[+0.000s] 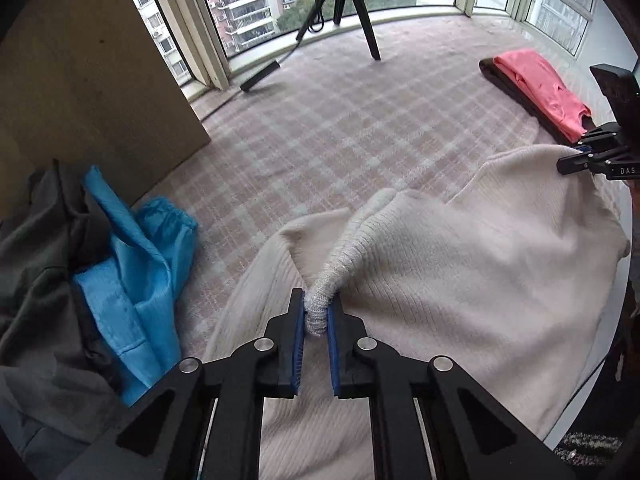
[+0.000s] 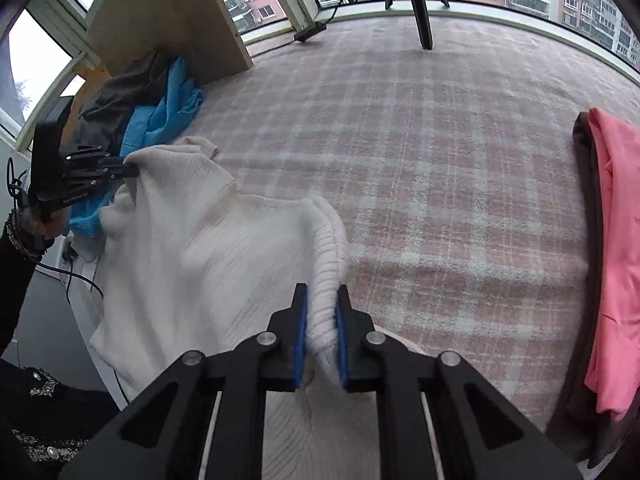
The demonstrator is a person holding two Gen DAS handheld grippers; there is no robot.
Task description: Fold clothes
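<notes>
A cream ribbed knit sweater (image 1: 460, 264) lies bunched on the pink plaid surface (image 1: 340, 128). My left gripper (image 1: 317, 314) is shut on a gathered ribbed edge of it, the fabric pinched between the blue pads. My right gripper (image 2: 321, 312) is shut on another ribbed edge of the same sweater (image 2: 208, 248). Each gripper shows in the other's view: the right gripper (image 1: 576, 158) at the sweater's far right corner, the left gripper (image 2: 120, 170) at its left corner. The sweater hangs stretched between them, partly off the near edge.
A blue garment (image 1: 132, 280) and a dark grey one (image 1: 36, 280) lie piled at the left by a wooden panel (image 1: 92, 80). A folded pink garment (image 1: 540, 88) rests on a dark one at the right. A tripod (image 1: 352, 4) and cable stand by the windows.
</notes>
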